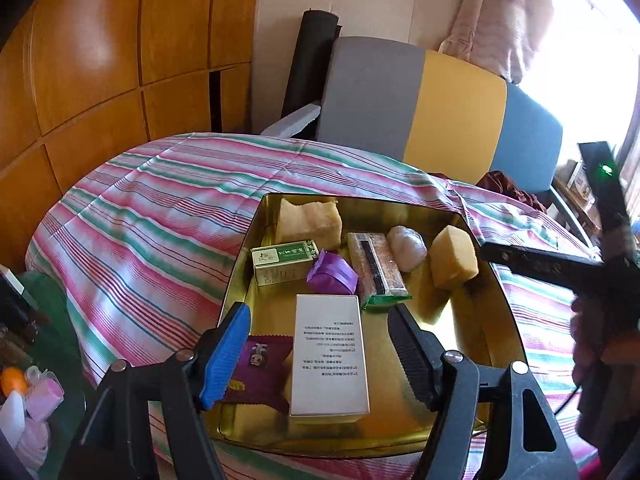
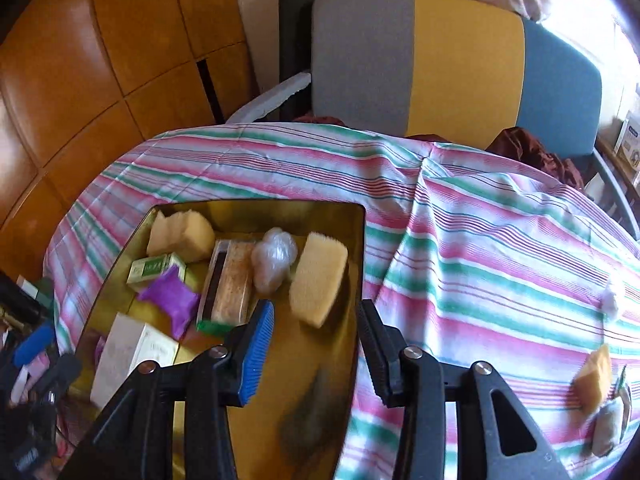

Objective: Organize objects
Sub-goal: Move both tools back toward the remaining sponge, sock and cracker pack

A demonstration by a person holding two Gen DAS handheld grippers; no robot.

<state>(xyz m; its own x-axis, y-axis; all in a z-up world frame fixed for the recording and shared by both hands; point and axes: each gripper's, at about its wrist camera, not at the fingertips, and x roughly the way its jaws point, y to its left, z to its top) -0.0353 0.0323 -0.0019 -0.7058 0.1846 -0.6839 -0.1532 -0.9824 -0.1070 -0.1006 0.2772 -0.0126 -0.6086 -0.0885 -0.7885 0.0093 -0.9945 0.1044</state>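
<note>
A gold tin tray (image 1: 496,300) lies on the striped cloth and holds several items. My left gripper (image 1: 318,314) is open over its near end. A white box (image 1: 330,356) lies flat between the fingers, clear of both pads, with a dark purple packet (image 1: 260,364) beside it. Farther in lie a green box (image 1: 284,262), a purple pouch (image 1: 332,274), a long cracker packet (image 1: 376,268), a plastic-wrapped lump (image 1: 408,248) and two yellow sponges. My right gripper (image 2: 316,308) is open at the tray's right side with nothing between its jaws. One sponge (image 2: 318,284) lies tilted just beyond its tips.
On the cloth at the far right lie another sponge (image 2: 594,376), a small packet (image 2: 608,424) and a white wad (image 2: 614,296). A grey, yellow and blue chair back (image 2: 420,60) stands behind the table, with wooden cabinets (image 1: 100,80) to the left. Clutter sits low at the left edge (image 1: 28,396).
</note>
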